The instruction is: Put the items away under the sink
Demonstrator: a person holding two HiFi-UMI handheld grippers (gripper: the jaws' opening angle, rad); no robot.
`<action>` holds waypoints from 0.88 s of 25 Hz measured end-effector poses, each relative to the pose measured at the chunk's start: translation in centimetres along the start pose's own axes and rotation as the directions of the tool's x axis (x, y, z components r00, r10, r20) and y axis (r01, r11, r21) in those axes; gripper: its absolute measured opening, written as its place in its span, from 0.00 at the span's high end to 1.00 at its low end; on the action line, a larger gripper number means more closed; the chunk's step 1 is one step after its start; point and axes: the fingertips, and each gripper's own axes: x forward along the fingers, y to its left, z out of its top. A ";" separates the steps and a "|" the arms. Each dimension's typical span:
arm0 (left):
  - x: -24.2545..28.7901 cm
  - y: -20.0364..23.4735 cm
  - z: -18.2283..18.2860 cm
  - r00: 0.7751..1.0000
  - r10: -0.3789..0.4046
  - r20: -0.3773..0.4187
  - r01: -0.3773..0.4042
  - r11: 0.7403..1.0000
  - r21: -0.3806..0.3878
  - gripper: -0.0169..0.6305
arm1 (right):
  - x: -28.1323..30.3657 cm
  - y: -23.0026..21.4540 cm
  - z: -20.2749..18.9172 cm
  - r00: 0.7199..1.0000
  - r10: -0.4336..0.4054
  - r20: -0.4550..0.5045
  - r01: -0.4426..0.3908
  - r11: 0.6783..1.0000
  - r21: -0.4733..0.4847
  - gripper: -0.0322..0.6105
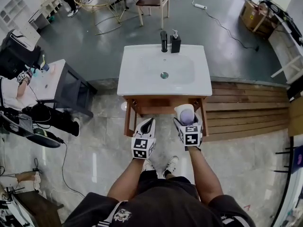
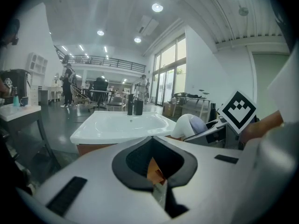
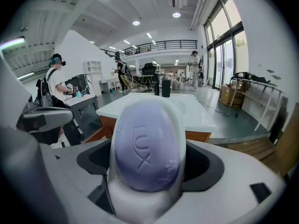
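Sink [image 1: 137,82]: white, broad, resting on a wooden frame [image 1: 161,101]; straight ahead of the person in the head view.
Left arm [image 1: 126,179]: bare, stretched forward and down, ending short of the frame's front left.
Right arm [image 1: 204,170]: bare, stretched forward and down beside the left one, reaching a little further toward the frame's front right.
Left gripper [image 1: 150,122]: marker cube up, pointing at the frame; jaws drawn together to a point at the tips, clasping nothing recognisable. Only a small orange sliver shows in the dark hollow in the left gripper view, not identifiable.
Right gripper [image 1: 188,119]: marker cube up, just beside the left gripper and slightly ahead of it; jaws clamped on the soap dish, one on each side.
Soap dish [image 3: 140,200]: white, rounded, upright between the right jaws, held in the air just before the sink's front edge, near the frame's right leg.
Soap [image 3: 146,146]: lilac oval bar stamped LUX, seated in the dish with its stamped face toward the right gripper's camera.
Soap dispenser [image 1: 175,43]: dark, at the sink's back edge, right of the tap.
Tap [image 1: 164,41]: black, upright, centred at the sink's back edge.
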 end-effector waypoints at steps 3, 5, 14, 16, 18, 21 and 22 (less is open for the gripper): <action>1.6 0.8 -0.3 0.999 -0.032 0.013 0.032 0.999 -0.007 0.96 | 1.6 0.1 -0.7 1.000 -0.014 0.001 0.014 1.000 0.004 0.23; 2.7 0.9 -0.7 0.998 -0.050 0.033 0.050 0.999 -0.012 0.96 | 2.9 0.0 -1.4 1.000 -0.019 -0.004 0.019 1.000 0.007 0.23; 9.8 4.6 -11.5 1.000 -0.013 0.000 0.013 1.000 -0.019 0.96 | 11.5 -1.4 -7.6 0.999 -0.043 -0.005 0.044 0.999 0.025 0.23; 11.9 6.2 -14.9 1.000 0.019 -0.020 -0.019 0.999 -0.030 0.96 | 14.2 -1.7 -9.9 0.999 -0.041 -0.003 0.041 0.999 0.028 0.23; 14.1 7.7 -18.6 0.998 0.043 -0.034 -0.044 0.998 -0.042 0.96 | 17.1 -2.0 -12.6 0.999 -0.043 0.000 0.043 0.999 0.018 0.23; 17.4 9.3 -23.7 0.998 0.052 -0.026 -0.053 0.999 -0.014 0.96 | 21.3 -2.6 -16.5 0.998 -0.051 0.021 0.051 0.999 -0.009 0.23; 18.5 9.8 -25.2 0.999 0.052 -0.016 -0.052 0.999 -0.014 0.97 | 22.6 -3.0 -17.6 0.998 -0.052 0.028 0.052 0.999 -0.014 0.23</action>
